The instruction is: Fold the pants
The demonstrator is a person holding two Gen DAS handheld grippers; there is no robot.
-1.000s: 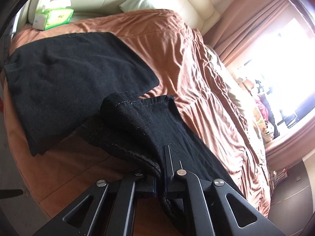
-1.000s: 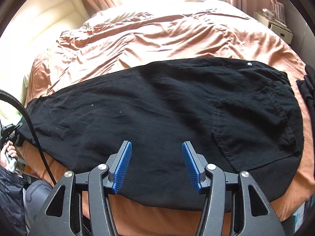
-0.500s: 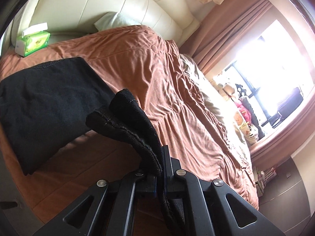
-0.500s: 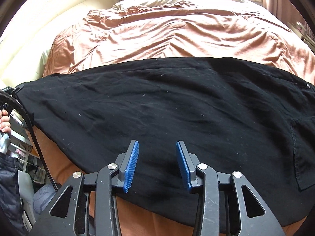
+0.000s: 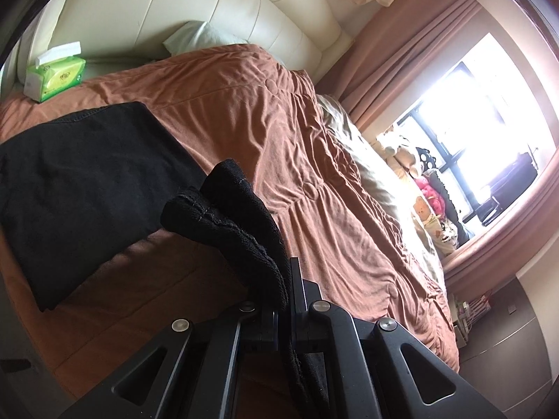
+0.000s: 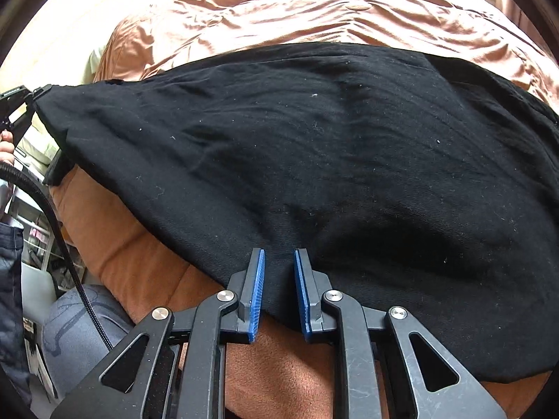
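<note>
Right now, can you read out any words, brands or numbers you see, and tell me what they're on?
None can be read.
Tissue pack: green printing with a round emblem, too blurred to read.
Black pants: no label shows.

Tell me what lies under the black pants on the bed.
Under the black pants lies the brown bedspread, showing along their near and far edges. Whatever else sits beneath the cloth is covered.

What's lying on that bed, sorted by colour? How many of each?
Black: 2, the pants gripped by the left gripper, and a folded black garment
Green: 1, the tissue pack
White: 1, the pillow
Total: 4, all on the brown bedspread.
</note>
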